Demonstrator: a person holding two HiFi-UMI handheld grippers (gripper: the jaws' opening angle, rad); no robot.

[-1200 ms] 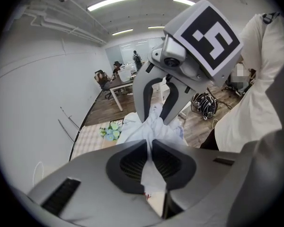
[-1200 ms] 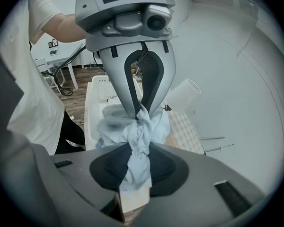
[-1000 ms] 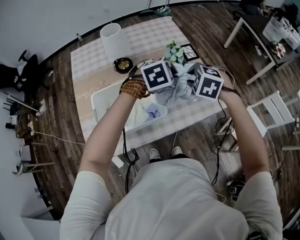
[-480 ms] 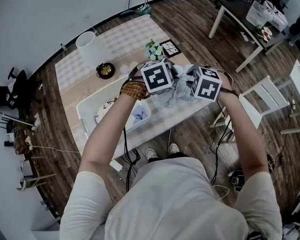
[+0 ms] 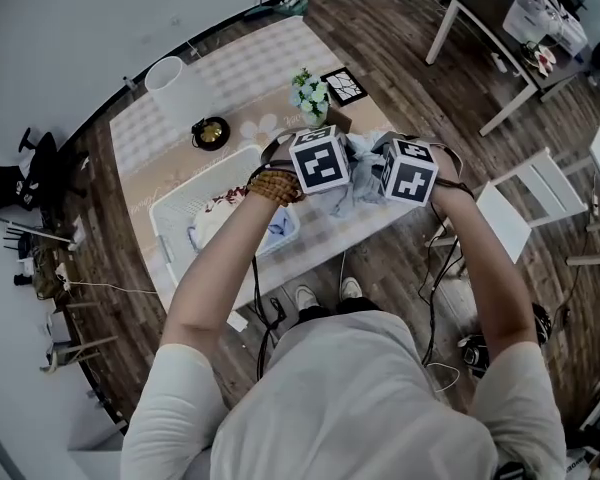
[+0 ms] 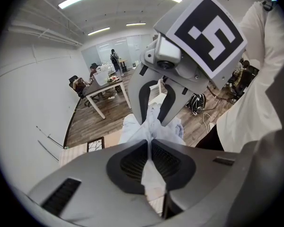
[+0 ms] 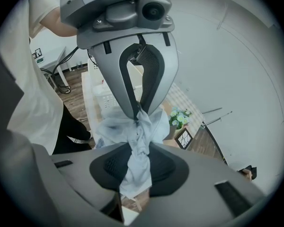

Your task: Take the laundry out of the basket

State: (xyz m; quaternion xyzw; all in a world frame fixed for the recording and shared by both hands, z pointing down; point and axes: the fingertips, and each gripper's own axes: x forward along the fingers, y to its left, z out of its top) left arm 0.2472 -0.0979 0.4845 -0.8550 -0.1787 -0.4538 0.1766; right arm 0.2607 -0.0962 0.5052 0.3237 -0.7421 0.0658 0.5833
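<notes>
Left gripper (image 6: 149,157): jaws nearly together, pinching a thin fold of the pale blue garment (image 5: 357,173). Right gripper (image 7: 138,167): jaws narrow, clamped on a thicker twisted bunch of the same cloth. The garment is bunched between the two tools, whose tips face each other. It is clear of the white basket (image 5: 170,230), which lies left of the left gripper, partly under that forearm. Versus one second ago: both grippers sit lower, nearer the table (image 5: 250,68). Both grips are unchanged.

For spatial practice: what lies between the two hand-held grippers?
A pale blue garment, clamped by left hand-held gripper and right hand-held gripper; head view.
</notes>
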